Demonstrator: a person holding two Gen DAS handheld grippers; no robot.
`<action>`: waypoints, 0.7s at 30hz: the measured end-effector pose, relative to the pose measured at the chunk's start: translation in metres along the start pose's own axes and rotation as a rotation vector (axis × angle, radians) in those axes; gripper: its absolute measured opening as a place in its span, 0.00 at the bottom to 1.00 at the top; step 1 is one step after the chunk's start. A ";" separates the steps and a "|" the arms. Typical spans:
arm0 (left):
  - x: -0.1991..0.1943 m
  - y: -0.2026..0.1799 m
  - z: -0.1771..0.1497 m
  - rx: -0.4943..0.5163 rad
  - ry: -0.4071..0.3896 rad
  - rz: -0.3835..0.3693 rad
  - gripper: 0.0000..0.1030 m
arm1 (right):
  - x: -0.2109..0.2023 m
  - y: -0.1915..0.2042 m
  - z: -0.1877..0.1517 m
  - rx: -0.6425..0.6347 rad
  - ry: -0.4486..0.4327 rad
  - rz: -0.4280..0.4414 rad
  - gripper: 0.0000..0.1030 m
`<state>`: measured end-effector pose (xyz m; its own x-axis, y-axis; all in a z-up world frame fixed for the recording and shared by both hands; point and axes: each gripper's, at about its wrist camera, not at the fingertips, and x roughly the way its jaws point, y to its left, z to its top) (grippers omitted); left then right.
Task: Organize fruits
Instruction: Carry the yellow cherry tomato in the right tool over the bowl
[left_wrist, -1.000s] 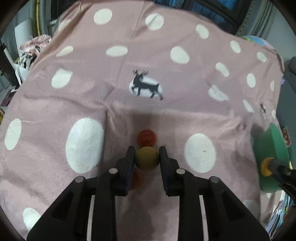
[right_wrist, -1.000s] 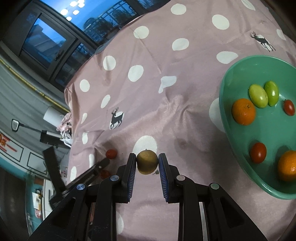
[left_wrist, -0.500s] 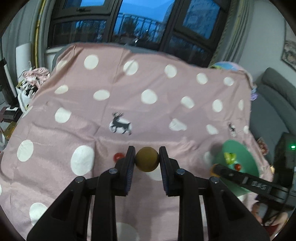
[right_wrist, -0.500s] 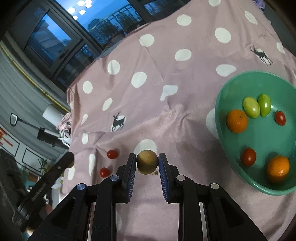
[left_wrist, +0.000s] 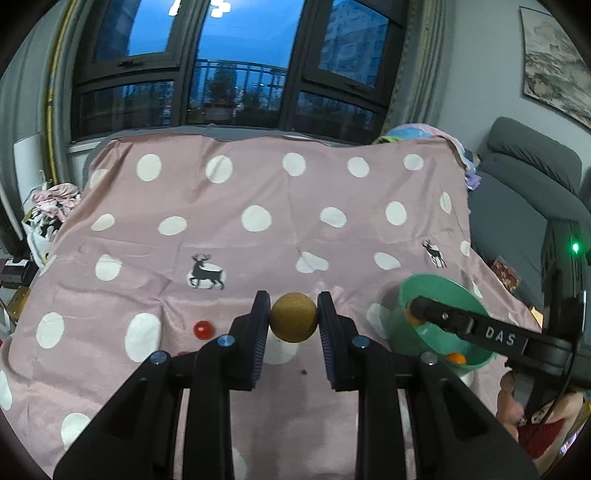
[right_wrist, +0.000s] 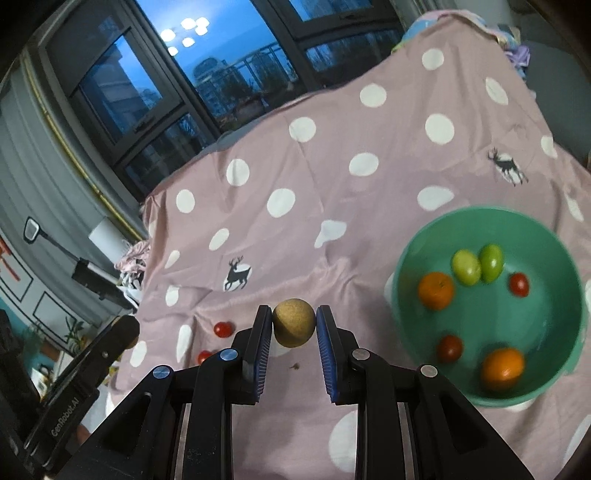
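Note:
My left gripper (left_wrist: 293, 304) is shut on a round brown fruit (left_wrist: 293, 323), held above the pink dotted cloth (left_wrist: 258, 236). My right gripper (right_wrist: 293, 314) is shut on a second round brown fruit (right_wrist: 294, 328), left of the green bowl (right_wrist: 535, 317). The bowl holds two oranges (right_wrist: 436, 290), two green fruits (right_wrist: 466, 266) and two red tomatoes (right_wrist: 450, 348). Two red tomatoes (right_wrist: 224, 328) lie on the cloth to the left; one tomato (left_wrist: 204, 329) shows in the left wrist view. There the bowl (left_wrist: 436, 284) sits at right, with the right gripper's finger (left_wrist: 480, 332) in front of it.
The cloth ends at a far edge below dark windows (left_wrist: 236, 74). A grey sofa (left_wrist: 517, 206) stands to the right, and clutter (left_wrist: 51, 206) lies off the left edge. A person's hand (left_wrist: 517, 410) shows at lower right. The left gripper's finger (right_wrist: 107, 347) reaches in from the left.
Both grippers have risen with their brown fruits still held. The left view has tilted up, bringing the windows and bowl into sight. The right gripper has drawn back, so the whole bowl shows.

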<state>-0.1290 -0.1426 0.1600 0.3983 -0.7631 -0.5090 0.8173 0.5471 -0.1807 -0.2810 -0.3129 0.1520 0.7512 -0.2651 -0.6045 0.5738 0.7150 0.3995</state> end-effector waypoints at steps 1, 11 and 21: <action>0.001 -0.003 -0.001 0.008 0.001 0.001 0.25 | -0.001 -0.004 0.001 0.005 -0.001 -0.003 0.25; 0.022 -0.063 0.007 0.062 0.017 -0.082 0.25 | -0.026 -0.041 0.014 0.050 -0.078 -0.050 0.26; 0.061 -0.125 0.003 0.071 0.089 -0.220 0.25 | -0.050 -0.099 0.016 0.200 -0.136 -0.191 0.26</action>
<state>-0.2057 -0.2587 0.1537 0.1715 -0.8262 -0.5366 0.9089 0.3429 -0.2373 -0.3696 -0.3805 0.1538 0.6527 -0.4761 -0.5893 0.7514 0.5063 0.4232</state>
